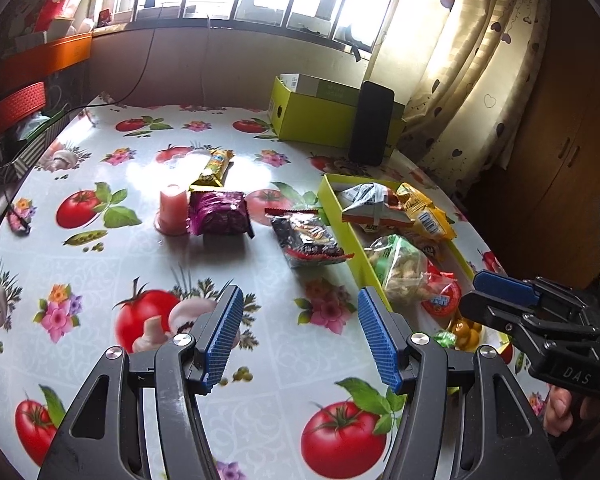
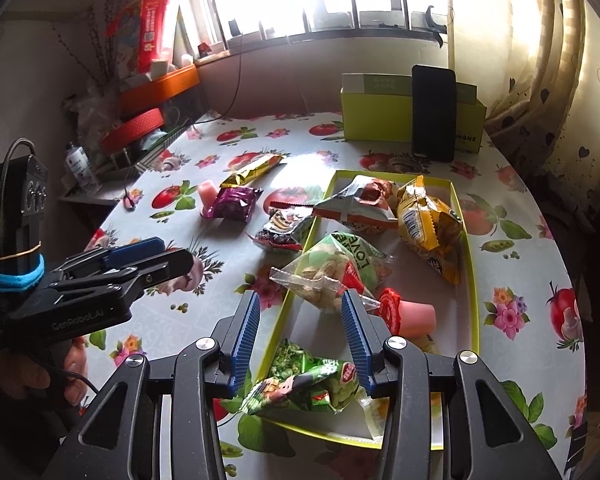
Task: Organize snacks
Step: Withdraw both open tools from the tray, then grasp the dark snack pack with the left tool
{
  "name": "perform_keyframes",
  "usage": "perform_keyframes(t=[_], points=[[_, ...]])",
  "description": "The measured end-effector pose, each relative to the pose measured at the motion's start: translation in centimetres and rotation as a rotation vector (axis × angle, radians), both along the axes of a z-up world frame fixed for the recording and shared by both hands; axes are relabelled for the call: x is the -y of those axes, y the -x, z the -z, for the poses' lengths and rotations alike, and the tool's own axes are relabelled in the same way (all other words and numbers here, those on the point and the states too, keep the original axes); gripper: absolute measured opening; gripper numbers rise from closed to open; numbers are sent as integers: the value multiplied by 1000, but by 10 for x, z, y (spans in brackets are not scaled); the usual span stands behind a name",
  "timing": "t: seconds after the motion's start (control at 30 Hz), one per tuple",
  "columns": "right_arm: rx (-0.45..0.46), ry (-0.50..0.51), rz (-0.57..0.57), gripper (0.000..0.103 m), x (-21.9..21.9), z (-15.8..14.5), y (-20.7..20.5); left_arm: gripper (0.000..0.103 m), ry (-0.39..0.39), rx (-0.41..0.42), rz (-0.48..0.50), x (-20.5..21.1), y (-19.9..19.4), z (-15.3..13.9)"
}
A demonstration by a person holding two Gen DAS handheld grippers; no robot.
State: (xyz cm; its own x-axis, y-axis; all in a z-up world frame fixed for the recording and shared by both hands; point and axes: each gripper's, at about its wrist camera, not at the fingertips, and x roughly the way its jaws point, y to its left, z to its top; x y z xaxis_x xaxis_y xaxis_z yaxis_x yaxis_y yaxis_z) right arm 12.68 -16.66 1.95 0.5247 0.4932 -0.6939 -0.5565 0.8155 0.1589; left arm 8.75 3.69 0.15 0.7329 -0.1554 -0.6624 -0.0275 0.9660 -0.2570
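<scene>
A shallow yellow-green tray on the table holds several snack packs: a peanut bag, a yellow pack, a green pack and a pink jelly cup. Outside it lie a dark pack against the tray's left wall, a purple pack, a pink jelly cup and a yellow bar. My left gripper is open and empty above the table, short of the dark pack. My right gripper is open and empty over the tray's near end.
A yellow-green box with a black phone leaning on it stands at the table's far side. Red and orange boxes sit on a shelf left. A curtain hangs right. The tablecloth has a tomato print.
</scene>
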Motion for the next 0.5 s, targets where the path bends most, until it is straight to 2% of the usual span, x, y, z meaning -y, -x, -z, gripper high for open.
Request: perform_keyframes(t=[0.5], points=[[-21,-8,9,41,8,8,-26,60,-32,-62,15,11,-81,21]])
